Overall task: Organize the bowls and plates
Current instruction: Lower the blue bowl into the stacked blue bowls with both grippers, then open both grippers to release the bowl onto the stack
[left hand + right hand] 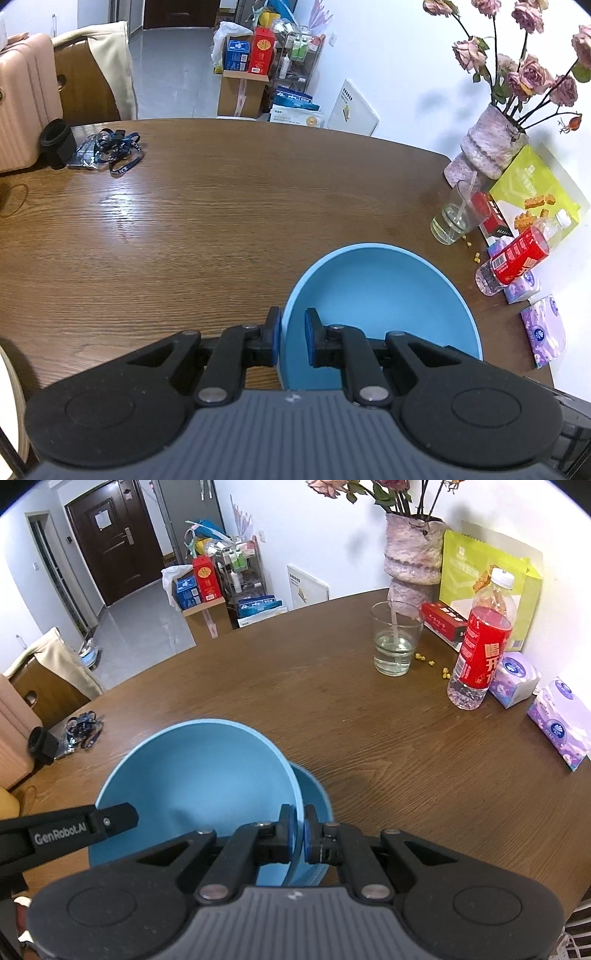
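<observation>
the left hand-held gripper (292,332) is pinching the left rim of a blue bowl (376,291), while the right hand-held gripper (300,830) is clamping the right rim of the upper blue bowl (199,775), tilted over a second blue bowl (314,794) above the worktop (369,738).

The lower blue bowl (314,794) sits mostly hidden behind the upper bowl (199,775).
</observation>
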Available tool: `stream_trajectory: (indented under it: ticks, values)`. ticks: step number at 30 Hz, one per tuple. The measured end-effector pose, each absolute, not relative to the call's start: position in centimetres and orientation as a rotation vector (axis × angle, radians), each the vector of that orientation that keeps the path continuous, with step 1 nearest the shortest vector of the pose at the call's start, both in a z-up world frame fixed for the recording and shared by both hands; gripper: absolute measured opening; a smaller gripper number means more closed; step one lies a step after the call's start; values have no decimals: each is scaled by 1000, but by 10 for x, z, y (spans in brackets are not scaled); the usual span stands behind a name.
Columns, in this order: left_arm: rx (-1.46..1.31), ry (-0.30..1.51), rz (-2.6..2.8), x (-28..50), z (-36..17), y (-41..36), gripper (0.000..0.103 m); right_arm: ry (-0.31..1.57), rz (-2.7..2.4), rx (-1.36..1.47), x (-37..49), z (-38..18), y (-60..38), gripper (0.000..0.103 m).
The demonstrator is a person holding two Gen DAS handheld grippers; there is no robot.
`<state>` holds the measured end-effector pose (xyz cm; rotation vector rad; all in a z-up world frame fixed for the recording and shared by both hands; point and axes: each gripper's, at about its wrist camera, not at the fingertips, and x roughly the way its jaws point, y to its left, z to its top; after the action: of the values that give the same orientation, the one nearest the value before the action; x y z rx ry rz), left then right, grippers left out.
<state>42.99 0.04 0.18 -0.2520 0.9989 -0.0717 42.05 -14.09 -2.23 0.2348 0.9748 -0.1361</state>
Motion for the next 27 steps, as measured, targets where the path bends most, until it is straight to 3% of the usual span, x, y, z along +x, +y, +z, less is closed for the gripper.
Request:
stream_trajectory:
  ticks: [25,27]
  values:
    - [-236,1061,-13,448,-32,-16,16,1038,-81,166,448,-56,-155,6]
    - [-239,1063,-13,448,-33,-16,17,1045,-74,172,449,-58,-156,10]
